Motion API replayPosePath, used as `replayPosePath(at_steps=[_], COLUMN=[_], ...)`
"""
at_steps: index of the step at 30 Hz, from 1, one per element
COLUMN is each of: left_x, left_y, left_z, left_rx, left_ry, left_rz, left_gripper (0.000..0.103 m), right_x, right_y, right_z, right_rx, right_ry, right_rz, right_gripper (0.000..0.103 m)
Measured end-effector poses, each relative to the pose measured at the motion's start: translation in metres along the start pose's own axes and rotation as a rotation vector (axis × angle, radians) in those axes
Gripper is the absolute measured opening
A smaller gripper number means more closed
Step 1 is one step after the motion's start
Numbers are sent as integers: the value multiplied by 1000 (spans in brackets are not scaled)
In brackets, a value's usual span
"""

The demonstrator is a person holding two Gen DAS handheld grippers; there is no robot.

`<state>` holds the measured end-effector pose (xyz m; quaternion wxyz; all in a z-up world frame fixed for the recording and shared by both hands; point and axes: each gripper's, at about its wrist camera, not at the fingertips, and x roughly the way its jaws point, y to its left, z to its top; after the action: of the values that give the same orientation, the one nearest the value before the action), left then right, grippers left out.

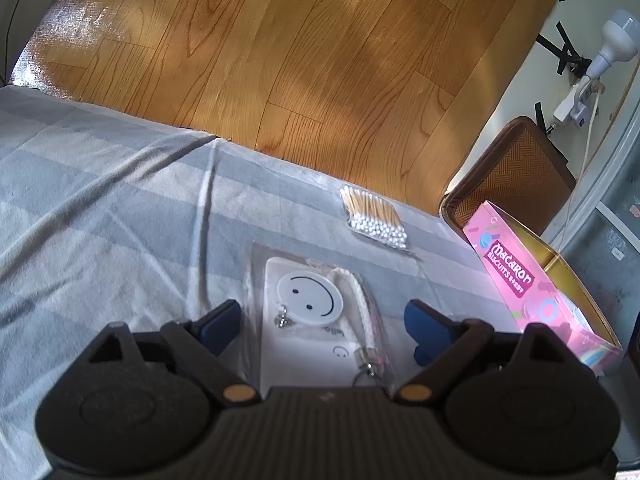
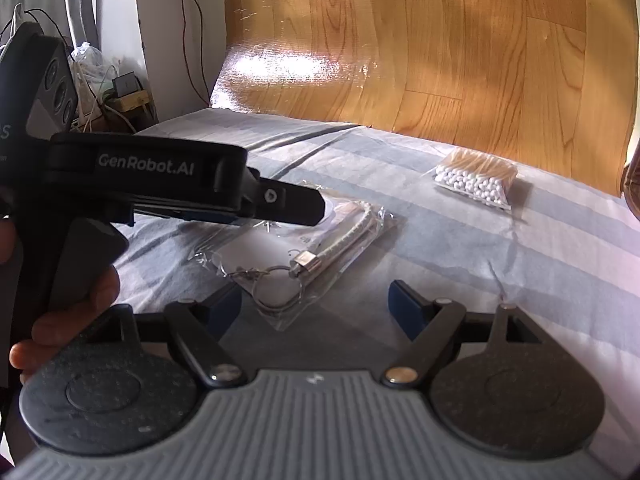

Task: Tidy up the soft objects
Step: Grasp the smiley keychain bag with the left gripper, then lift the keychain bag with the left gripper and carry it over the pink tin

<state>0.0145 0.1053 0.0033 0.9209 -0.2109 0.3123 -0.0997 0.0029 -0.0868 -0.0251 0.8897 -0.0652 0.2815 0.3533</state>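
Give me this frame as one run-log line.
left gripper: open over keychain packet, no contact | right gripper: open, empty | cotton swab bag: on bedsheet | pink box: bed edge

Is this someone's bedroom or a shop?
Probably a room at home, maybe a bedroom: a striped bedsheet is spread beside a wooden floor, with a plugged-in lamp at the wall.

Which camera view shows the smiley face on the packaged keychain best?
The left wrist view: the smiley disc lies fully visible between the open left gripper fingers. In the right wrist view the left gripper covers the disc; only the keychain's white cord and rings show.
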Motion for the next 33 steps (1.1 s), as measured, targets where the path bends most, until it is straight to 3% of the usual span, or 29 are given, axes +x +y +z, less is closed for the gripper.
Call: replayPosePath(at_steps=[4, 7, 8, 9, 11, 22, 33], left_x=[0, 1, 2, 3, 3, 3, 4], left_y=[-1, -2, -3, -4, -6, -6, -20], left_z=[0, -1, -1, -1, -2, -2, -9], left_rx=[2, 16, 25, 32, 44, 47, 101], left_ry=[0, 5, 8, 15, 11, 8, 50], left_rz=[2, -2, -7, -16, -4, -15, -114], left_gripper=[89, 76, 69, 61, 58, 56, 56], right_x=[2, 9, 11, 11, 12, 10, -11], right_y=[-2, 4, 7, 11, 18, 26, 28], right_z=[2, 6, 6, 7, 7, 5, -10], right_rx=[2, -15, -30, -45, -63, -79, -70], right_ry=[5, 12, 9, 1, -12, -31, -32], right_rz=[-2, -17, -20, -11, -13, -59, -127], right_gripper=[85, 86, 81, 68, 61, 56, 54])
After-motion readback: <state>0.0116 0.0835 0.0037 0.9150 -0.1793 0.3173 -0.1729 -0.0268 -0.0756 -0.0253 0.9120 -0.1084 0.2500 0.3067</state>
